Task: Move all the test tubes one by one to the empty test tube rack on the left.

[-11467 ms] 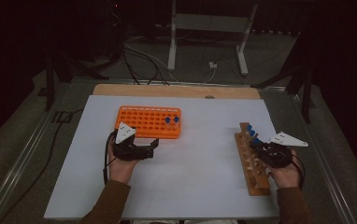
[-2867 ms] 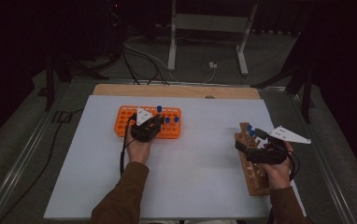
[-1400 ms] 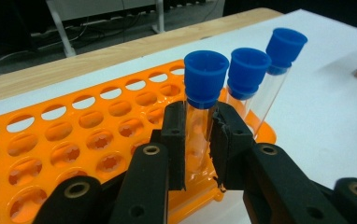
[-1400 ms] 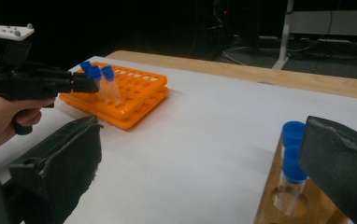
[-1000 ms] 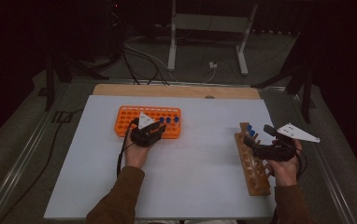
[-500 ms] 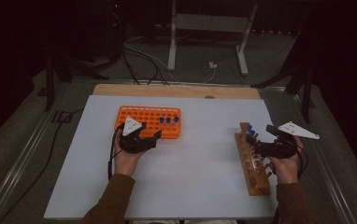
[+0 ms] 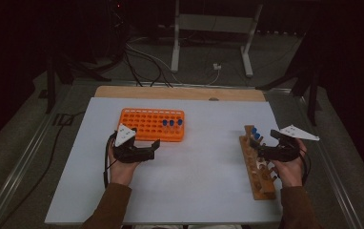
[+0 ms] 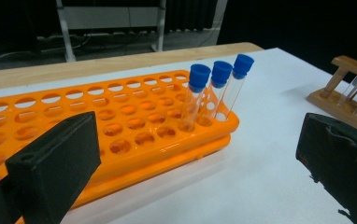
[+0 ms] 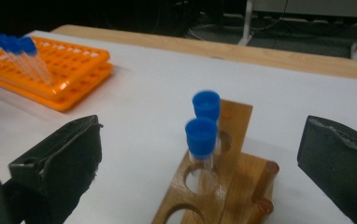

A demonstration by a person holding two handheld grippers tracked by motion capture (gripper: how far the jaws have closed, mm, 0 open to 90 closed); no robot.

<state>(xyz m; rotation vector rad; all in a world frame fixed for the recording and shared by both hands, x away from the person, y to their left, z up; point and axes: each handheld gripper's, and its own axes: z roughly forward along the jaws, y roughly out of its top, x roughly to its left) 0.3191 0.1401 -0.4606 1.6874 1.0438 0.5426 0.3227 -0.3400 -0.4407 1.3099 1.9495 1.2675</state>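
Note:
An orange tube rack (image 7: pixel 144 121) lies at the back left of the white table top, with three blue-capped tubes (image 7: pixel 171 124) upright at its right end. My left gripper (image 7: pixel 152 149) hovers just in front of it, open; its jaws have just been opening and nothing is between them. In the left gripper view the tubes (image 8: pixel 214 93) stand in the rack (image 8: pixel 120 126) beyond my open left gripper (image 8: pixel 197 154). At the right, a wooden rack (image 7: pixel 256 167) holds two blue-capped tubes (image 7: pixel 255 135). My right gripper (image 7: pixel 262 150) is open beside them; the tubes (image 9: pixel 201 135) show between its spread jaws, untouched.
The white sheet (image 7: pixel 204 176) covers the table, with a wooden strip (image 7: pixel 180 93) along its far edge. A metal stand (image 7: pixel 213 28) and cables lie on the dark floor behind. The person's forearms enter from the bottom edge.
My left gripper has drawn back from the orange rack toward the near left and opened. My right gripper has settled slightly lower beside the wooden rack.

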